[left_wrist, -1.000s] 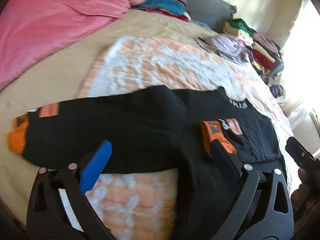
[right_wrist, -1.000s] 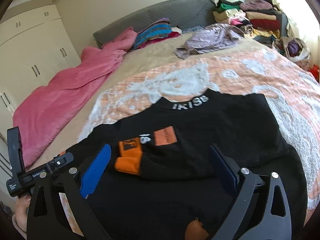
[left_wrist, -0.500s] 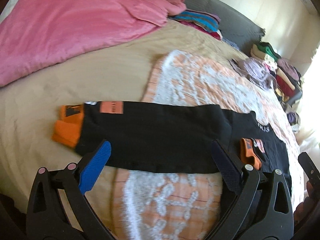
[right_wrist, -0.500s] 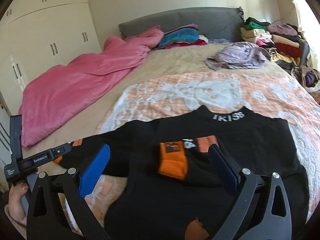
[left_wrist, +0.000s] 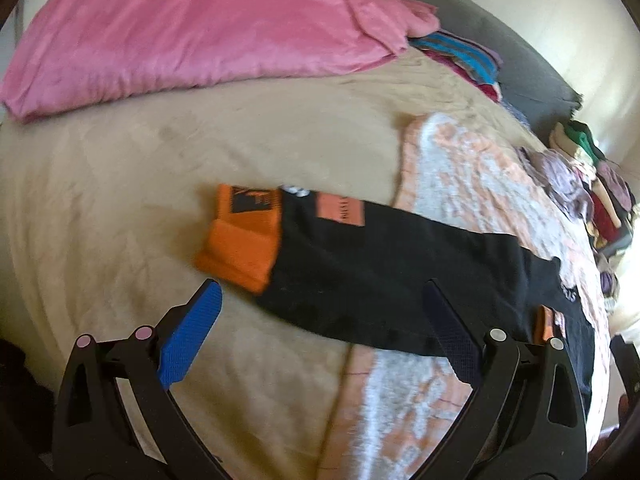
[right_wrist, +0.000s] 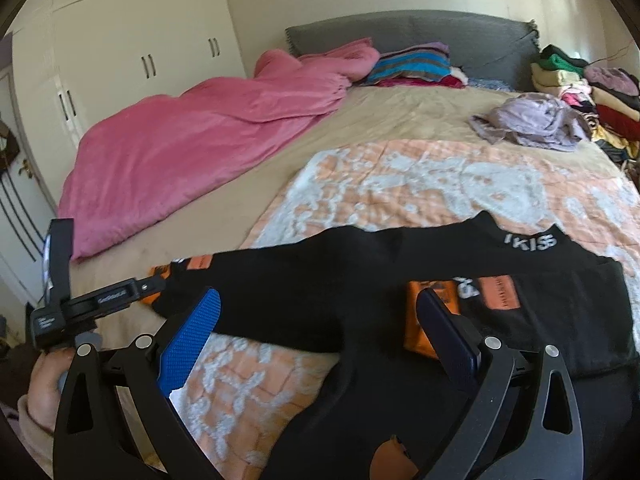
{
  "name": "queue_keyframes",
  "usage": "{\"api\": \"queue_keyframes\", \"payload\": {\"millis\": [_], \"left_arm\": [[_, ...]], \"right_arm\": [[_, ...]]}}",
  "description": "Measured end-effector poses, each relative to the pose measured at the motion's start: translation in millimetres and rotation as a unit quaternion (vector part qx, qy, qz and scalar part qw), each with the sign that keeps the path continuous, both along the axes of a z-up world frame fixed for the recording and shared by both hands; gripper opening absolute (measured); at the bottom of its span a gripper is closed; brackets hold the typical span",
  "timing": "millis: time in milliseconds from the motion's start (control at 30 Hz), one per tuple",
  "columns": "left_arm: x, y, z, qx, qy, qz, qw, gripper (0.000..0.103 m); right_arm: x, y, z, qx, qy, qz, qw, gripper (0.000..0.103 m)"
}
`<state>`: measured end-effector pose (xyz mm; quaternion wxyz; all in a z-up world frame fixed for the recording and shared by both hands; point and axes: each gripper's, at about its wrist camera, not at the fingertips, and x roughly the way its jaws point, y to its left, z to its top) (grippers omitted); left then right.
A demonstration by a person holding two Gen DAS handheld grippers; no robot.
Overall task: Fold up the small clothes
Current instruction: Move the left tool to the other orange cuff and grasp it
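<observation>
A wide bed [right_wrist: 400, 120] with a beige sheet fills both views, backed by a grey headboard [right_wrist: 460, 36] at the far end. A pink duvet [right_wrist: 200, 136] is heaped along the left side of it, and an orange-and-white patterned blanket [right_wrist: 440, 176] covers the near right part. White wardrobe doors [right_wrist: 132, 52] stand at far left.

On the blanket lies the black sweatshirt [right_wrist: 360, 272], front up, its collar lettering toward the far side. One sleeve is folded across the chest, its orange cuff [right_wrist: 416, 332] resting on the body; the other sleeve [left_wrist: 380, 272] stretches out to the left, off the blanket and onto the bare sheet, ending in an orange cuff [left_wrist: 240, 248].

Folded clothes are stacked at far right [right_wrist: 580, 84], with a crumpled lilac garment [right_wrist: 532, 120] and a striped pile [right_wrist: 412, 66] nearer the headboard.

The left gripper [left_wrist: 324, 320] hovers over the outstretched sleeve, jaws spread wide, gripping nothing. The right gripper [right_wrist: 320, 324] hangs above the sweatshirt's body, likewise released and empty.
</observation>
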<state>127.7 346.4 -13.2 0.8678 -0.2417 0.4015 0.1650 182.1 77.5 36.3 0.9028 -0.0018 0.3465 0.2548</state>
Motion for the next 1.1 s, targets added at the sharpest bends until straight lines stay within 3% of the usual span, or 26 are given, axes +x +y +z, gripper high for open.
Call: {"api": "queue_keyframes", "payload": {"millis": [233,400,600,667,733,900,1100], "left_arm": [[-1.1,21.8,-24.6,-0.023,0.016,0.034,0.9990,0.093],[1.7,31.0,-33.9,-0.034,-0.004,0.051,0.9981,0.092],[11.3,34.1,-37.1,-0.026,-0.010,0.060,0.9978,0.060],[15.8,33.9,-38.2,-0.029,-0.016,0.054,0.9980,0.044],[18.6,31.5,-38.3,-0.035,-0.024,0.042,0.9982,0.017],[13.7,18.8,-22.4,-0.063,-0.065,0.017,0.9958,0.011],[4.2,-5.4,18.6,-0.077,-0.120,-0.029,0.9894,0.011]], "right_arm": [[-1.0,12.0,-14.6,-0.002,0.019,0.017,1.000,0.098],[-0.4,12.2,-21.7,-0.003,0.030,0.017,0.999,0.098],[1.1,0.0,-22.5,-0.001,0.033,0.005,0.999,0.098],[2.3,-6.3,-22.7,-0.001,0.033,-0.001,0.999,0.098],[2.4,-14.3,-22.1,0.001,0.033,-0.008,0.999,0.098],[3.0,-35.8,-21.6,0.012,0.038,-0.027,0.999,0.098],[-3.2,-61.1,-14.8,0.032,0.037,-0.041,0.998,0.098]]}}
